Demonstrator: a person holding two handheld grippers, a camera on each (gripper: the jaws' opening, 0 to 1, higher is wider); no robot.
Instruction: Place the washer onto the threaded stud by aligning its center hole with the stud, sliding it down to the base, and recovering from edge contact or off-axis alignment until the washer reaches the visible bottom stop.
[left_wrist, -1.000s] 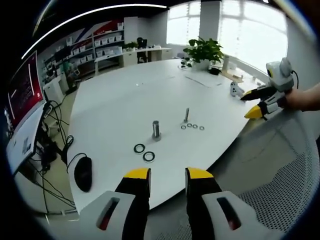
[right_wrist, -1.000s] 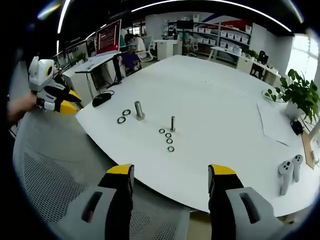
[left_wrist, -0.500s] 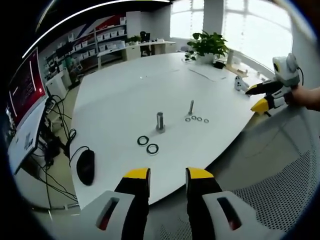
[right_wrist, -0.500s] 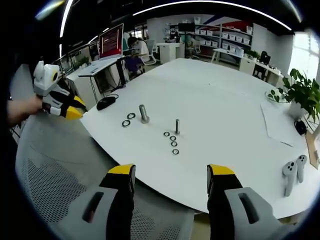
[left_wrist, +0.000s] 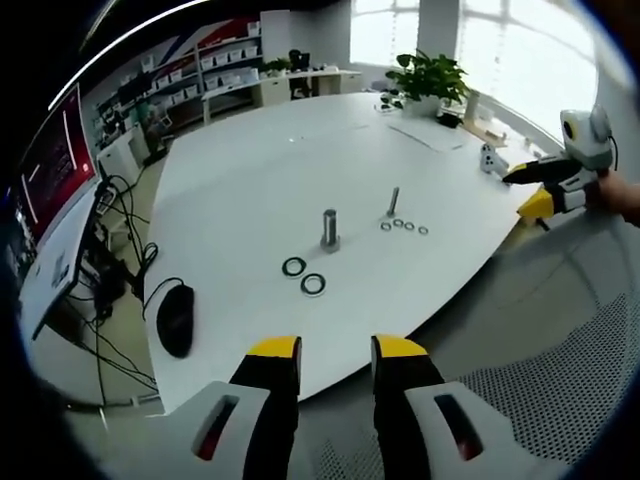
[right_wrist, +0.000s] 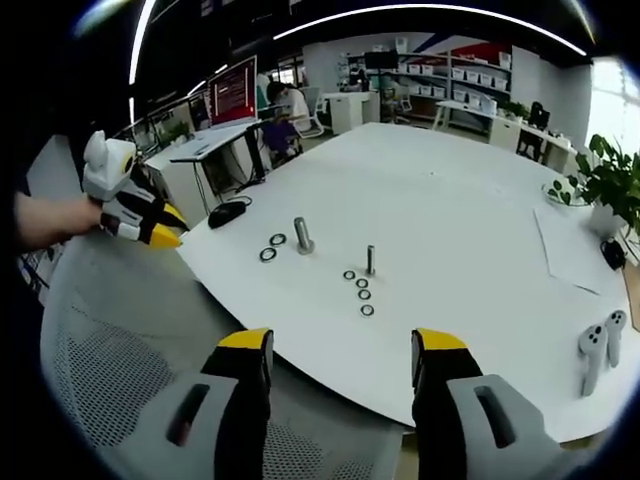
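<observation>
Washers: four small washers (right_wrist: 362, 293) lie flat on the white bench (right_wrist: 450, 200), strung in a short row just beside the thin stud (right_wrist: 370, 260); none is on it yet.
Thin stud: upright, long axis vertical, dead ahead of the right hand-held gripper (right_wrist: 335, 355) and well apart from its tips.
Thick stud: a stouter post (left_wrist: 329, 228) stands ahead of the left hand-held gripper (left_wrist: 336, 355), two larger rings (left_wrist: 304, 276) lying on its near side.
Right hand-held gripper: jaws wide apart, empty, held off the bench edge over a mesh chair (right_wrist: 110, 390).
Left hand-held gripper: jaws parted by a narrow gap, nothing between them; also seen in the right gripper view far left (right_wrist: 165, 228), in a person's hand.
Nearer hand: likely the right, since the small washers lie on its side of the thin stud.
Coming move: judged a forward, downward reach to a washer.
View difference: left gripper view shows a mouse (left_wrist: 175, 319) and cables; right gripper view shows a handheld controller (right_wrist: 596, 345) and paper.
</observation>
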